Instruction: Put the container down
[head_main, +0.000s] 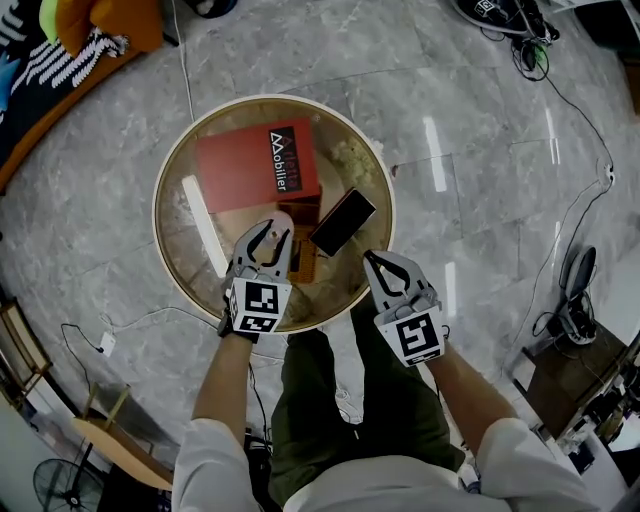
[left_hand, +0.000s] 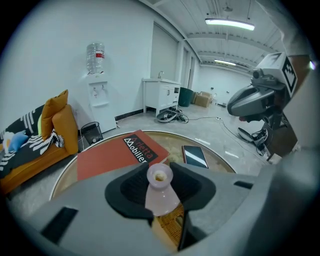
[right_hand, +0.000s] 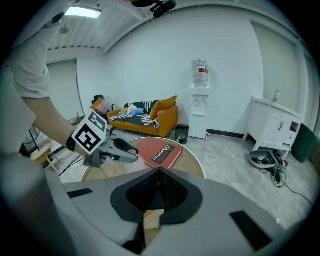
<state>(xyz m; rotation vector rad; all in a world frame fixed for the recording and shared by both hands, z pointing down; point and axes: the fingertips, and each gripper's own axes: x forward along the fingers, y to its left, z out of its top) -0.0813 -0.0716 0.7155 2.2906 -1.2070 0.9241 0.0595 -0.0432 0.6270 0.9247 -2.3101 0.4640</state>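
Left gripper (head_main: 270, 236) is clamped on the pale pink container (left_hand: 161, 192) at the 6 o'clock sector of the round table (head_main: 200, 130), while the right gripper (right_hand: 159, 175), jaws together and empty, sits at 5 o'clock by the rim.

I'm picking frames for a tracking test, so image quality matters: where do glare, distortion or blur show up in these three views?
Head view: white light streaks glare off the table top and the floor. Left gripper view: fisheye bends the room, corners go black, and the close container looks slightly soft. Right gripper view: same dark corners; the ceiling lamp is blown out.
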